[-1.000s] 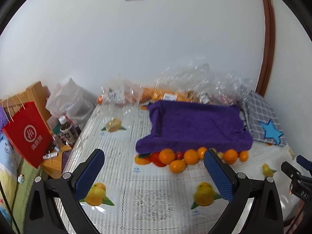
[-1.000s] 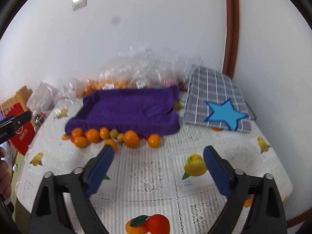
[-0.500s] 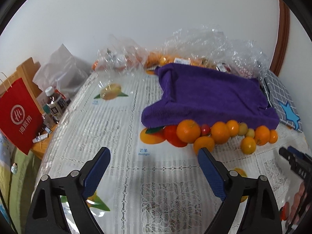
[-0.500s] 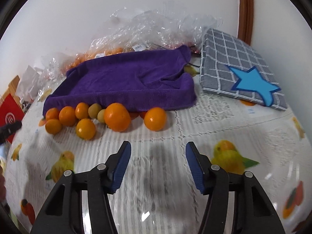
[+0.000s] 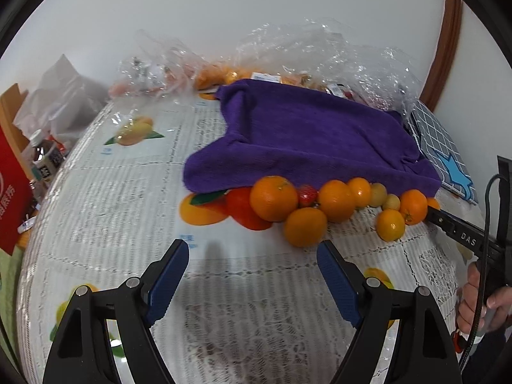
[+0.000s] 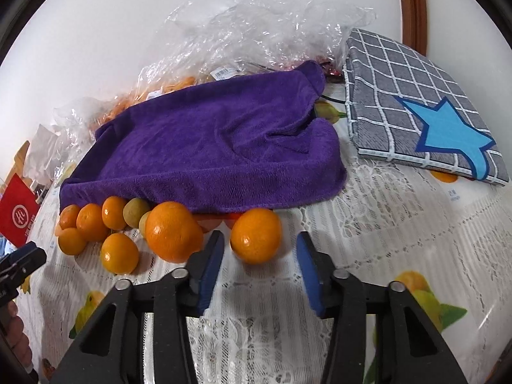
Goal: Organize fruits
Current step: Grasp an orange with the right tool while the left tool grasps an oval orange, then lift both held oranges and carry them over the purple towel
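A row of oranges, small yellow-green fruits and a red strawberry [image 5: 308, 196] lies along the front edge of a purple towel [image 5: 307, 137] on the table. My right gripper [image 6: 260, 249] is open, its blue pads on either side of the rightmost orange [image 6: 256, 235], apart from it. A larger orange [image 6: 172, 231] sits just left of it. My left gripper [image 5: 252, 257] is open and empty, short of a big orange [image 5: 273, 197] and another orange [image 5: 305, 226]. The right gripper's side shows in the left wrist view [image 5: 460, 236].
The towel [image 6: 208, 150] seems draped over a tray-like shape. Crumpled clear plastic bags [image 6: 256, 32] with more fruit lie behind it by the wall. A grey checked cushion with a blue star [image 6: 425, 108] lies right. A red bag [image 5: 9, 192] and bottles [image 5: 44, 156] stand left.
Both grippers moved forward and down toward the fruit row. The right gripper's jaws narrowed and now bracket the rightmost orange. The left gripper's jaws also narrowed somewhat.
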Action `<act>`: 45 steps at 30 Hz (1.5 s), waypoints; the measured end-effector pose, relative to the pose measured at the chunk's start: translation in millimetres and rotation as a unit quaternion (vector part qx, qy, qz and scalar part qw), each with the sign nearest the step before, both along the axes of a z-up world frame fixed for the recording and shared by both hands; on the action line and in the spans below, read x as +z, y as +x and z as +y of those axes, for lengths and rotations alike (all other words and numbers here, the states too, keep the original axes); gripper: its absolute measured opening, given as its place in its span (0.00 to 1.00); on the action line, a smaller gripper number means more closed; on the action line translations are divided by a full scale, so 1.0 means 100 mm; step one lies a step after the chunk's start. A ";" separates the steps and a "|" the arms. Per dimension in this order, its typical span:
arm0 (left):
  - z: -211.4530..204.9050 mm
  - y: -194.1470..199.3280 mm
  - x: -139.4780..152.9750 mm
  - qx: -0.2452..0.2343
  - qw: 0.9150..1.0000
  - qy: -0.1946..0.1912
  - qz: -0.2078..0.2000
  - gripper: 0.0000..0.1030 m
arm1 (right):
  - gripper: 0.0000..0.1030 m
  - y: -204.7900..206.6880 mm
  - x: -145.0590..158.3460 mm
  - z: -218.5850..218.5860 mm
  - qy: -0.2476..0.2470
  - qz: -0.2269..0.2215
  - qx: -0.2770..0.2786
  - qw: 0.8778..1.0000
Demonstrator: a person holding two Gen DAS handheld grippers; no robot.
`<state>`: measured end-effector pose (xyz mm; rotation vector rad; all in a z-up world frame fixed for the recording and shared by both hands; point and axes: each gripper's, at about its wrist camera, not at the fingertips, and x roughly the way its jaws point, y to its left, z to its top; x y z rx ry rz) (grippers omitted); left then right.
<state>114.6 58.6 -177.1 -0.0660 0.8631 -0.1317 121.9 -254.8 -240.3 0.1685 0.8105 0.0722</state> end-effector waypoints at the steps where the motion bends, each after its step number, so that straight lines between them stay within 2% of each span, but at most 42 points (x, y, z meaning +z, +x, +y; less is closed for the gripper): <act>1: -0.02 0.02 -0.01 -0.003 1.000 0.000 0.000 0.79 | 0.36 0.01 0.00 0.00 0.000 0.001 0.001 1.000; 3: -0.06 0.04 -0.03 -0.008 1.000 -0.001 -0.001 0.79 | 0.32 0.01 0.00 -0.01 0.003 0.001 0.004 1.000; 7: -0.17 0.09 -0.04 -0.022 1.000 -0.006 -0.004 0.79 | 0.32 -0.04 0.00 -0.03 0.008 -0.001 0.009 1.000; 9: -0.23 0.12 -0.06 -0.028 1.000 -0.005 -0.007 0.75 | 0.32 -0.08 0.00 -0.04 0.007 -0.003 0.011 1.000; 12: -0.30 0.17 -0.09 -0.031 0.999 -0.008 -0.006 0.68 | 0.32 -0.17 0.01 -0.01 -0.007 -0.008 0.019 1.000; 16: -0.37 0.23 -0.18 -0.038 0.999 -0.012 0.008 0.50 | 0.32 -0.28 0.02 0.01 -0.014 -0.014 0.024 1.000; 18: -0.38 0.23 -0.20 -0.038 0.999 -0.012 0.002 0.46 | 0.32 -0.30 0.02 -0.01 -0.008 -0.016 0.020 1.000; 20: -0.37 0.24 -0.20 -0.042 0.999 -0.023 0.004 0.35 | 0.32 -0.32 0.02 -0.02 -0.004 -0.018 0.017 1.000; 29: -0.30 0.19 -0.19 -0.059 0.996 -0.073 -0.005 0.34 | 0.32 -0.32 0.03 0.02 -0.006 -0.021 0.028 0.999; 35: -0.25 0.09 -0.16 -0.062 0.996 -0.060 -0.004 0.34 | 0.32 -0.35 0.04 0.03 -0.018 -0.021 0.019 0.999; 40: -0.10 0.06 0.09 -0.051 0.996 -0.069 -0.027 0.34 | 0.32 -0.40 0.13 -0.02 -0.003 -0.024 0.010 1.000; 43: -0.03 0.14 0.29 -0.039 0.995 -0.086 -0.043 0.34 | 0.32 -0.38 0.29 -0.05 0.000 -0.038 0.007 0.999; 45: -0.05 0.24 0.45 -0.035 0.995 -0.079 -0.054 0.34 | 0.32 -0.35 0.42 -0.05 -0.009 -0.052 0.008 0.999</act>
